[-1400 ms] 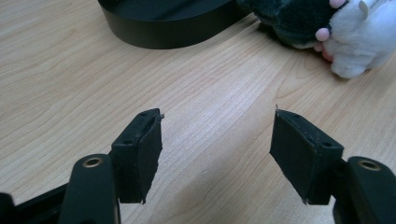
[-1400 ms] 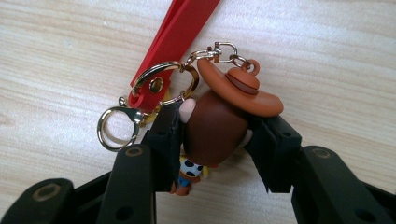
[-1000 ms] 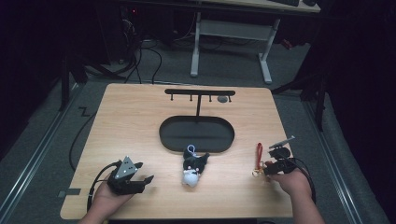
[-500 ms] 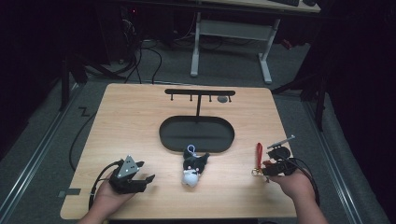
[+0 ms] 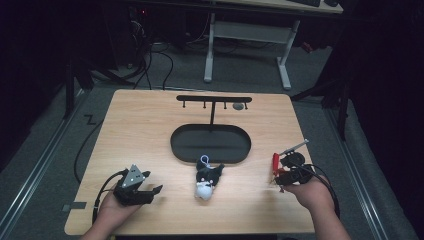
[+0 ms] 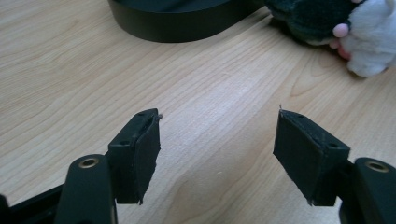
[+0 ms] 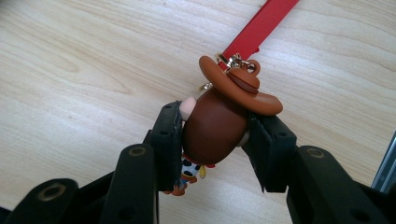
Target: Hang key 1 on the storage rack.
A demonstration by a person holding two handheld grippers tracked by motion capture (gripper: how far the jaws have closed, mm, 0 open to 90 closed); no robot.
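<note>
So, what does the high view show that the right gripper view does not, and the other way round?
High view alone: the left gripper with open fingers, the plush toy, the black oval tray and the hook rack. Right gripper view alone: the figure's brown cowboy hat and the fingers pressing its head. Both share: the right gripper shut on the cowboy keychain figure, its red strap and the wooden table.

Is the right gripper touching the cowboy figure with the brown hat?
Touching. In the right gripper view, the right gripper has both pads pressed on the brown head of the cowboy figure, one on each side, with no gap.
</note>
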